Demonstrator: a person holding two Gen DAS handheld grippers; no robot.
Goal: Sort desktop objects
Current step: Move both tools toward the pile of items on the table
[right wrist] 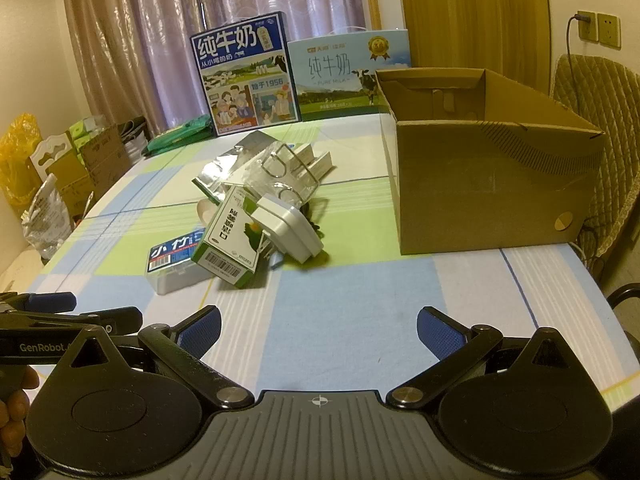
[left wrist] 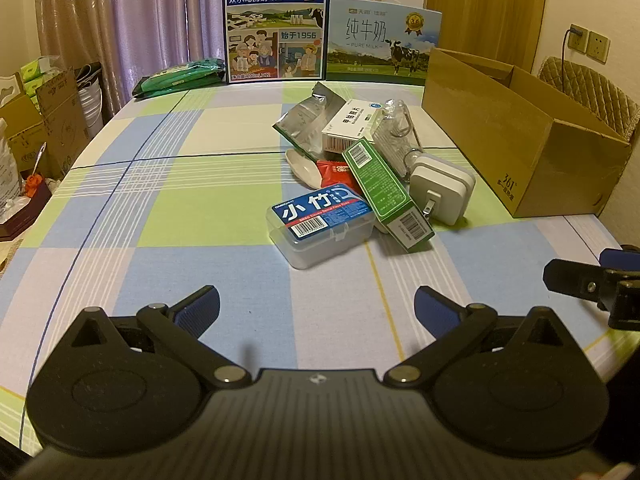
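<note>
Ahead of my fingers the pile hides much of itself — the spoon [left wrist: 304, 166] shows only its bowl, its handle buried under the foil pouch [left wrist: 308, 118], and the red packet [left wrist: 335, 172] is half covered by the green carton [left wrist: 386, 192]. The cardboard box [right wrist: 492, 184], beyond my right fingers, keeps its floor out of my sight. My other gripper [left wrist: 600, 284] is cut off by the frame edge — its fingers I can't judge there.
</note>
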